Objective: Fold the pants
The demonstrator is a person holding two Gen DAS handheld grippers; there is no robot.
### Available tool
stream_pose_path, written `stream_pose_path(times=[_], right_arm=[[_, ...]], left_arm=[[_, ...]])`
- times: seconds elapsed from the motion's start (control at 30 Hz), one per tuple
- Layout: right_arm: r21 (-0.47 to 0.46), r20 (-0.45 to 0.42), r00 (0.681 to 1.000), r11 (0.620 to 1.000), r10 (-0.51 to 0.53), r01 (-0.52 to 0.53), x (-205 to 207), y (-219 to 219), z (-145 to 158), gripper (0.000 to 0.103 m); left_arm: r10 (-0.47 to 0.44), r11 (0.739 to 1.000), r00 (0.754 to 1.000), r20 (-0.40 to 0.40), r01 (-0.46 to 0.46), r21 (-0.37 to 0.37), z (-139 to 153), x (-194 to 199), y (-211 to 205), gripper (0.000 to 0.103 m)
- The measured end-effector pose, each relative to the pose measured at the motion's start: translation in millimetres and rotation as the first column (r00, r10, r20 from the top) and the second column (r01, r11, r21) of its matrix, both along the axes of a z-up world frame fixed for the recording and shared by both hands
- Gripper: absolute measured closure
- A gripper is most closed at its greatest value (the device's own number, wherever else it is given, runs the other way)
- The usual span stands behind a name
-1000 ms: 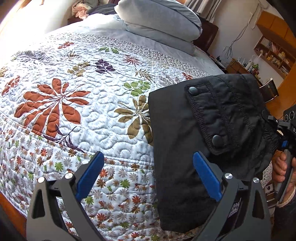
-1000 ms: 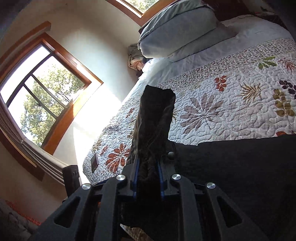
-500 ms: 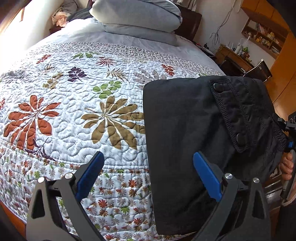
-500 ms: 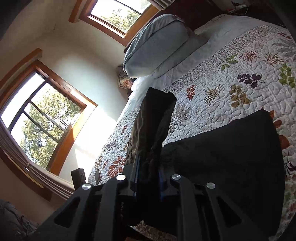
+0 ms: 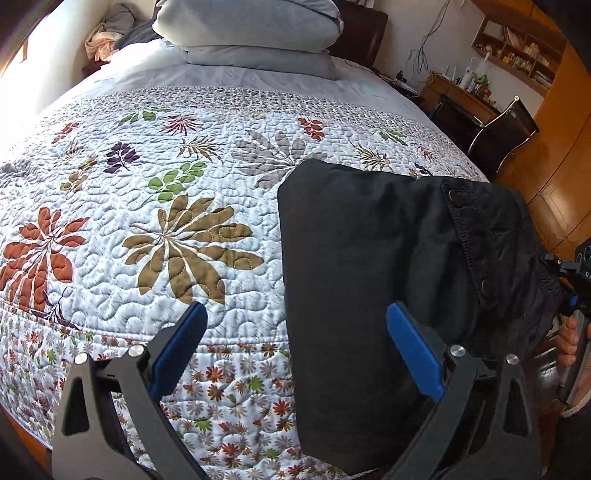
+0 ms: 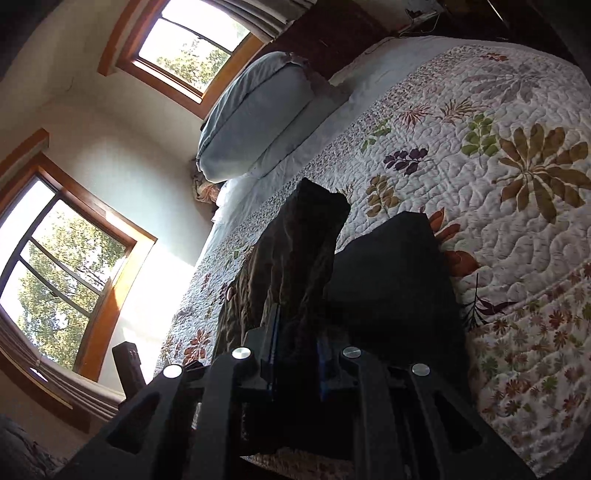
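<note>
Left claw [image 5: 295, 354] gapes wide at lower centre, empty, above the quilt [image 5: 147, 221]. Right claw [image 6: 295, 365] is clamped on a bunched fold of the black pants [image 5: 369, 277], which lie lower right. Pillows [image 5: 251, 33] sit stacked upper centre, a desk [image 5: 454, 99] upper right.

The left wrist view looked from the bed's foot edge across the quilt [image 5: 155, 229] toward the pillows [image 5: 251, 33]. The right wrist view sat close and tilted, facing the windows [image 6: 59, 266]. Both showed the quilt, pillows and black pants [image 5: 362, 258].
</note>
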State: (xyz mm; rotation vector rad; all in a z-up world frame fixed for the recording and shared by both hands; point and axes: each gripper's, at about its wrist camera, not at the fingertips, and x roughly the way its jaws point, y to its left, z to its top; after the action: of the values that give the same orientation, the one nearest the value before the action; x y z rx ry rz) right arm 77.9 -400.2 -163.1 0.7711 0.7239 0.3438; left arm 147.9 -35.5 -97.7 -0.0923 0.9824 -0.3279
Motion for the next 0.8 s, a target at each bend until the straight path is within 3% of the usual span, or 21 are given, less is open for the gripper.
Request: stream_pose_path(times=[0.2, 0.3, 0.37, 0.43, 0.53, 0.67, 0.8], right_arm=[[-0.029, -0.065, 0.998, 1.0, 0.0, -0.002, 3, 6, -30, 0.087], [-0.026, -0.076, 0.997, 1.0, -0.008, 0.006, 4, 4, -36, 0.085], [-0.041, -0.091, 0.996, 0.999, -0.017, 0.014, 3, 3, -36, 0.071], [-0.087, -0.069, 0.998, 0.996, -0.01, 0.004, -1, 5, -25, 0.062], [-0.247, -0.017, 0.998, 0.967, -0.06, 0.054, -10, 12, 2, 0.054], [-0.271, 0.071, 0.997, 0.963, 0.014, 0.006, -5, 32, 32, 0.054], [-0.354, 0.08, 0.992, 0.933, 0.102, -0.068, 21, 66, 38, 0.054]], left_arm=[[-0.012, 0.995, 1.0, 0.012, 0.011, 0.097, -4, 3, -19, 0.005], [-0.002, 0.995, 1.0, 0.001, 0.002, 0.097, -10, 7, -19, 0.003], [0.004, 0.997, 1.0, -0.014, -0.003, 0.082, -13, 9, -17, 0.003], [0.008, 0.997, 1.0, -0.017, -0.007, 0.076, -11, 8, -15, 0.003], [0.022, 0.994, 1.0, 0.017, -0.023, 0.105, -1, 5, -10, 0.003], [0.046, 0.995, 0.998, 0.051, -0.051, 0.084, 8, 2, -5, 0.003], [0.053, 0.992, 0.998, 0.044, -0.057, 0.112, 3, 6, -14, 0.003]])
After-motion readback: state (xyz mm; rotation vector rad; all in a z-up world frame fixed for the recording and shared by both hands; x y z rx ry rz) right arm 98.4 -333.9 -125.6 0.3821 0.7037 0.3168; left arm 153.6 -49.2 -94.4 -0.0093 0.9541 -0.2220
